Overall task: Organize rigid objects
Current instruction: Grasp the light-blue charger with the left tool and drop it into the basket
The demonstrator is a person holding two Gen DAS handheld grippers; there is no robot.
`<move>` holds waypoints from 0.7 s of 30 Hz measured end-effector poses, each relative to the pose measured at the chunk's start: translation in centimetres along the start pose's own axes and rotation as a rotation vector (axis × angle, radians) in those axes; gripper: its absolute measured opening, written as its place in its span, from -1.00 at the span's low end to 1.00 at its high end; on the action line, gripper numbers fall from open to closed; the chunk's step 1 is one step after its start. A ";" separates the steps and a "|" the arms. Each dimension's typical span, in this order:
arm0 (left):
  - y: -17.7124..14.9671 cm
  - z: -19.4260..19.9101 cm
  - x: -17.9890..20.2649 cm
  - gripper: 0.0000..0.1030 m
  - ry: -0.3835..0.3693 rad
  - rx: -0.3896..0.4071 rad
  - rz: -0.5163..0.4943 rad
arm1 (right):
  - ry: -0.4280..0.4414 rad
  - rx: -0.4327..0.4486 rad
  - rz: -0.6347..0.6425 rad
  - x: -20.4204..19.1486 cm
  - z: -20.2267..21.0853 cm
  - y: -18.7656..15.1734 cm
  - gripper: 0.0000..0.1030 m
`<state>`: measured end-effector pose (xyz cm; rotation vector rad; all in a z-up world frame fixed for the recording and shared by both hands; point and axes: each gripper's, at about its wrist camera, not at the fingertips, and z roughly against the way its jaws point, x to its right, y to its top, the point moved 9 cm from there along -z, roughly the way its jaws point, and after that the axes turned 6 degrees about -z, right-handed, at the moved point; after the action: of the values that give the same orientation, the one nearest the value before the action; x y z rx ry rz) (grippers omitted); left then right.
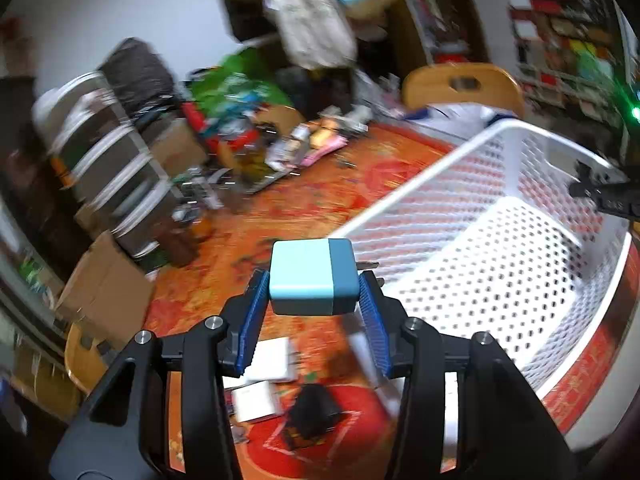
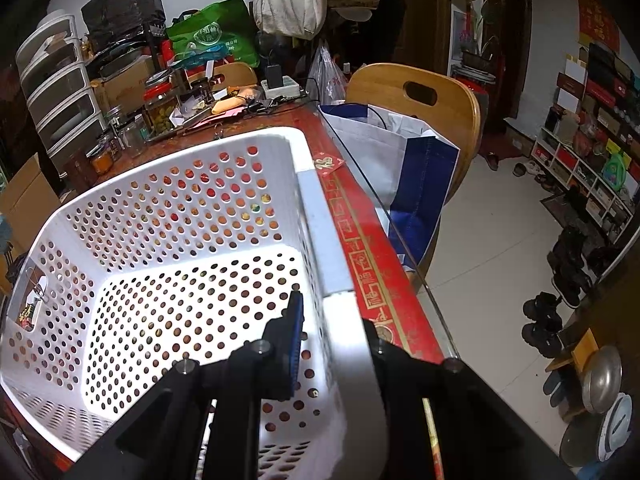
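My left tongs (image 1: 312,304) gripped one smooth, rounded block (image 1: 313,277), pale blue with a darker teal end, held above the red patterned counter (image 1: 280,208) just beside the basket (image 1: 472,264). My right tongs (image 2: 332,340) pinched that one white plastic basket's (image 2: 192,240) perforated wall, one finger inside, one outside. Below the block lay two white boxes (image 1: 272,360) and one black lump (image 1: 316,408), blurred.

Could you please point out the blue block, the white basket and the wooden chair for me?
blue block (image 1: 312,278): left wrist view, its light front face.
white basket (image 2: 316,220): right wrist view, its right rim.
wooden chair (image 2: 452,98): right wrist view, its backrest.
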<state>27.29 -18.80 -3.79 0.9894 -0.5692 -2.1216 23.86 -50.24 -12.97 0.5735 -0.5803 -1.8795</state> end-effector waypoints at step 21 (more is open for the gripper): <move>-1.0 -11.3 10.7 -0.16 -0.154 -0.419 -0.226 | 0.022 -0.020 0.003 0.0 -0.1 0.0 -0.69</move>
<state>30.95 -27.28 -16.35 0.6822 -0.0732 -2.3986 23.90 -50.26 -13.07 0.5789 -0.5470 -1.8718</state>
